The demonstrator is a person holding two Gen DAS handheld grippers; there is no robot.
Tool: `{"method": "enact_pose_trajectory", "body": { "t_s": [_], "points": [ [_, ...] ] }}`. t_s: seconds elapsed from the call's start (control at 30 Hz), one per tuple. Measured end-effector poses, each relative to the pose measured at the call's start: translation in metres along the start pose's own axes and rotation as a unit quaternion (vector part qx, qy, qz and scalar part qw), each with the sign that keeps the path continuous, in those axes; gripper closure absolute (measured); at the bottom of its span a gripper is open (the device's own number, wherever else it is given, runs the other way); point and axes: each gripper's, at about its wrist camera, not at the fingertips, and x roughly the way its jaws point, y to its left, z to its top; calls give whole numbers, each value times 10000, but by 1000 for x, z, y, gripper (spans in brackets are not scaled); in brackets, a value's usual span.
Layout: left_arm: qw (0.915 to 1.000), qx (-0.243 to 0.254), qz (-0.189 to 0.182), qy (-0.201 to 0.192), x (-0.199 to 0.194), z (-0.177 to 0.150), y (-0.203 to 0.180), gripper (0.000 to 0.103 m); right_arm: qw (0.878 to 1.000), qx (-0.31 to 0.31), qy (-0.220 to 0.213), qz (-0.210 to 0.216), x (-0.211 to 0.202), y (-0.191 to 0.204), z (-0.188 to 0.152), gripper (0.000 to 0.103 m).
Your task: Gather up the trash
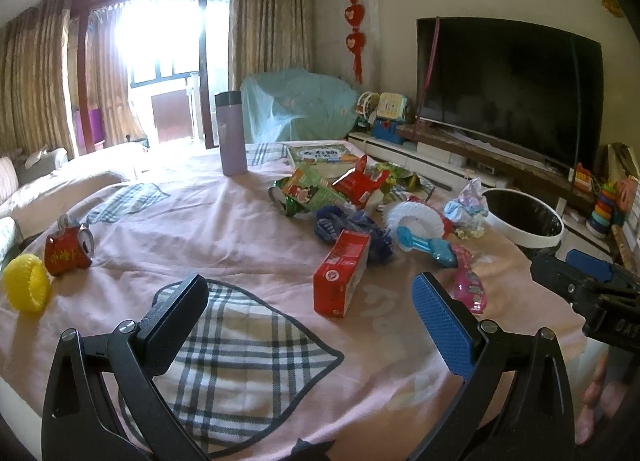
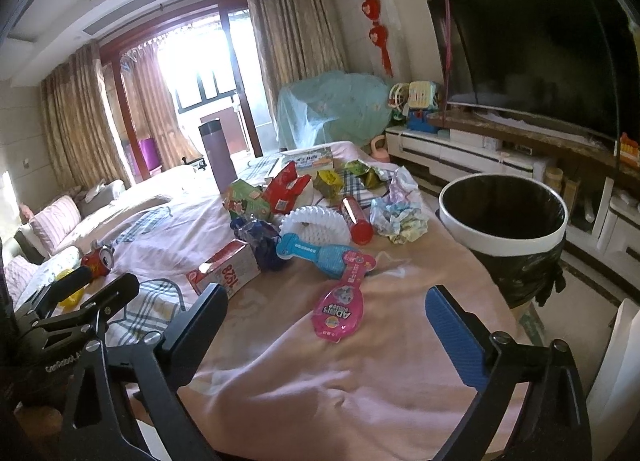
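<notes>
The job looks hardly begun. The tabletop (image 2: 360, 361), covered with a pink cloth, is seen loaded with trash, and nothing can be made out inside the trash bin (image 2: 503, 239), whose black liner looks dark and bare as far as can be seen. The bin is stood just beside the tabletop edge, and every place below is given from it.

Nearest the bin, a crumpled wrapper (image 2: 398, 217) is found on the tabletop. Farther from the bin, a white paper fan (image 2: 314, 227), a red tube (image 2: 356, 221) and a blue packet (image 2: 320, 255) are laid close together. A pink packet (image 2: 340, 311) is laid nearer the hand-held grippers. A red carton (image 1: 342, 275) is seen farther still from the bin, with green and red snack bags (image 1: 320, 187) piled behind it. Farthest from the bin, a crushed red can (image 1: 68, 247) and a yellow ring (image 1: 26, 283) are left.

The left hand-held gripper (image 1: 310, 319) is held wide open, with nothing in it. The right hand-held gripper (image 2: 324, 335) is also spread wide and holds nothing. Both are kept above the near tabletop edge. By the look of it, about 9 pieces are left to be picked up.
</notes>
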Motion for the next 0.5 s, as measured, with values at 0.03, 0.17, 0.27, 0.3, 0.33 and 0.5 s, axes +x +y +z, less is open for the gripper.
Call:
{"method": "enact_pose_trajectory", "body": {
  "t_s": [0.03, 0.17, 0.27, 0.3, 0.33, 0.5],
  "points": [
    [10000, -1, -13, 36, 3, 0, 3, 0, 10000, 9, 27, 14, 2, 0, 0, 5],
    [9998, -5, -79, 197, 14, 0, 4, 0, 9998, 79, 191, 73, 12, -2, -1, 9],
    [9991, 22, -183, 370, 25, 0, 5, 0, 9992, 178, 348, 111, 22, -6, -2, 12],
    [9988, 41, -207, 447, 31, 0, 4, 0, 9988, 233, 412, 128, 26, -8, -3, 14],
    [9983, 63, -243, 516, 36, -1, 4, 0, 9986, 262, 452, 128, 29, -9, -3, 17],
    [9964, 210, -336, 754, 63, 1, -2, 0, 9958, 477, 771, 151, 52, -19, -7, 23]
  ]
}}
